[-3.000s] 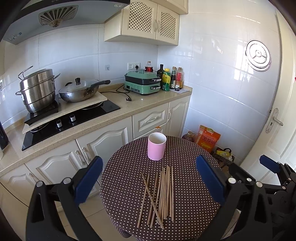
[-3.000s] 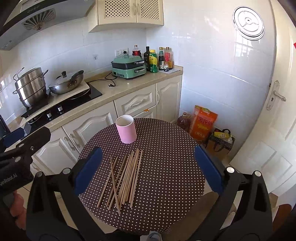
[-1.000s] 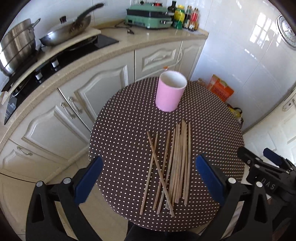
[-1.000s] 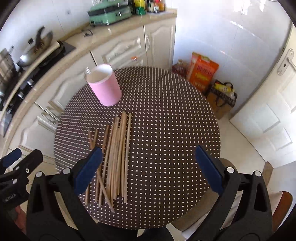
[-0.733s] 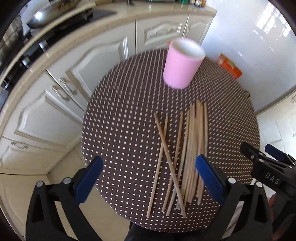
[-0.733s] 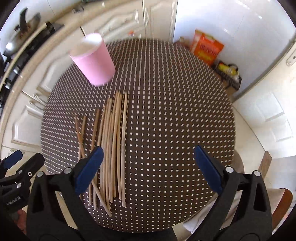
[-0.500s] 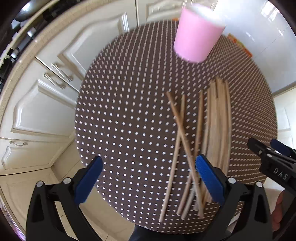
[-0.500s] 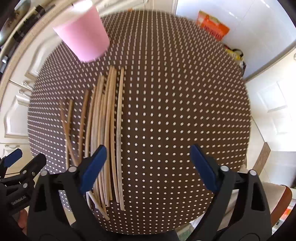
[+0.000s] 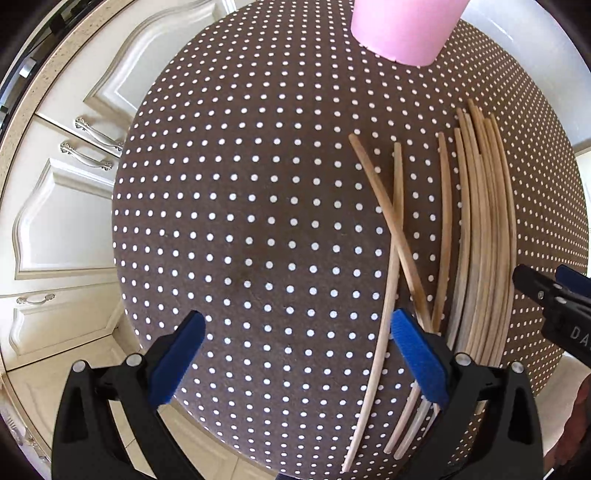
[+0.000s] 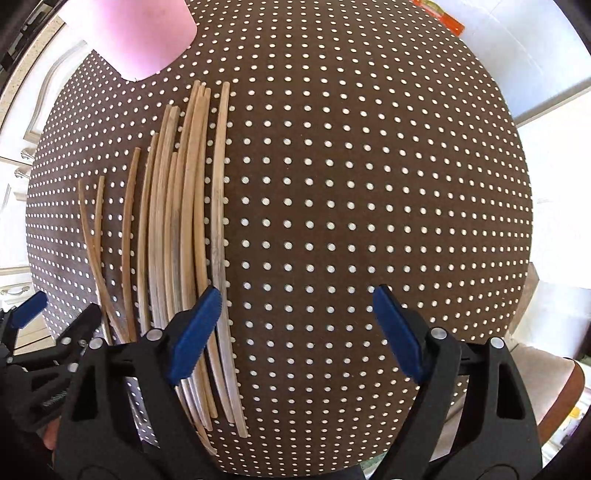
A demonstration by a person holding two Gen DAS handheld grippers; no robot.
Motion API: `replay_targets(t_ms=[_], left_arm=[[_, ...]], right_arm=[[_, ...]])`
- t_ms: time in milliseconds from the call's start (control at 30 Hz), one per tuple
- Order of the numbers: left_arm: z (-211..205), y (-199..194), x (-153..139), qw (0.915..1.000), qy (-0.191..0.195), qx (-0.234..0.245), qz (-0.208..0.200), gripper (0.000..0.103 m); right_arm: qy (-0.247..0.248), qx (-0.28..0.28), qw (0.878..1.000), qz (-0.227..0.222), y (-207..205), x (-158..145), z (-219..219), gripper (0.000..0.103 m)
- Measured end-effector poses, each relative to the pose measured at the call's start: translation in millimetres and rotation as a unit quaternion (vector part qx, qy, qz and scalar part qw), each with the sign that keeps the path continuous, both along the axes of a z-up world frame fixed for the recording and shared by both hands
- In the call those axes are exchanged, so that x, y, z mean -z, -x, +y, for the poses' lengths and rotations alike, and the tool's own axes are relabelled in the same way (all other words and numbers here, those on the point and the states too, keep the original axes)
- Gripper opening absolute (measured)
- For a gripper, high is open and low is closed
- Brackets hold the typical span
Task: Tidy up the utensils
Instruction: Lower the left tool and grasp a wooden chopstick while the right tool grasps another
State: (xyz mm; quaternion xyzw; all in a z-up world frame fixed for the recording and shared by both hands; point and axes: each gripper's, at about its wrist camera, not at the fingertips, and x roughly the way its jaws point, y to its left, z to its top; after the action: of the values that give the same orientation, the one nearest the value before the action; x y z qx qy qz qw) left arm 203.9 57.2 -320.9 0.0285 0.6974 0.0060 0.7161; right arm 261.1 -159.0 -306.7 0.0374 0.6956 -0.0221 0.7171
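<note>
At the bottom of both frames the left claw (image 9: 295, 354) gapes empty and the right claw (image 10: 295, 325) is closing, nothing between; loose tan wooden chopsticks (image 10: 184, 221) lie beside them on the dotted brown desk (image 10: 369, 184), awaiting pickup toward the pink cylindrical cup (image 9: 402, 29) at top

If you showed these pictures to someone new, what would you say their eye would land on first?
Probably the pile of wooden chopsticks lying loose on the round brown table with white polka dots, two of them crossed at the pile's edge. Next, the pink cup standing beyond their far ends. Then the blue-padded grippers low over the pile, one on each side: the left gripper open, the right gripper with jaws closing and nothing between them.
</note>
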Motion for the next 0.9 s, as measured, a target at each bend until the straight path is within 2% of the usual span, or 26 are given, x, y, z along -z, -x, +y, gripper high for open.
replay_targets(t_ms=[100, 267, 367, 400, 467, 533, 567, 633, 667, 733, 800, 900], left_arm=[[-1, -2, 7, 1.0, 0.002, -0.002, 0.003, 0.099], [-9, -21, 20, 0.9999, -0.013, -0.006, 0.0, 0.099], [-10, -25, 19, 0.9998, -0.016, -0.008, -0.002, 0.098], [-11, -28, 19, 0.9999, -0.009, -0.008, -0.004, 0.094], [-16, -38, 12, 1.0, -0.002, -0.007, -0.004, 0.087], [-19, -41, 9, 0.9999, 0.011, -0.007, -0.004, 0.074], [-16, -44, 0, 0.9999, 0.015, -0.007, -0.003, 0.071], [-20, -48, -4, 0.9998, 0.016, -0.002, -0.01, 0.057], [-21, -50, -5, 0.9998, 0.015, 0.0, -0.014, 0.053], [-24, -55, -9, 0.9996, 0.017, -0.001, -0.02, 0.026], [-22, -63, -11, 0.9993, 0.031, -0.008, -0.02, 0.006], [-16, -72, -13, 0.9985, 0.046, -0.026, -0.015, 0.006]], right_arm=[[0.003, -0.004, 1.0, -0.004, -7, 8, 4, 0.083], [0.011, -0.006, 1.0, 0.0, -26, -5, 8, 0.082], [0.009, -0.007, 1.0, 0.0, -35, -14, 9, 0.077], [0.007, -0.007, 1.0, 0.001, -39, -15, 12, 0.075], [0.011, -0.012, 1.0, 0.01, -47, -12, 17, 0.062], [0.009, -0.008, 1.0, 0.009, -53, -15, 24, 0.055], [0.004, -0.011, 1.0, 0.011, -56, -15, 26, 0.05], [0.004, -0.019, 1.0, 0.006, -61, -16, 31, 0.026], [0.006, -0.021, 1.0, 0.005, -64, -17, 34, 0.024], [0.003, -0.018, 1.0, 0.004, -67, -17, 35, 0.008], [-0.011, -0.007, 1.0, 0.002, -67, -18, 29, 0.007], [-0.039, 0.01, 0.999, -0.004, -69, -19, 15, 0.007]])
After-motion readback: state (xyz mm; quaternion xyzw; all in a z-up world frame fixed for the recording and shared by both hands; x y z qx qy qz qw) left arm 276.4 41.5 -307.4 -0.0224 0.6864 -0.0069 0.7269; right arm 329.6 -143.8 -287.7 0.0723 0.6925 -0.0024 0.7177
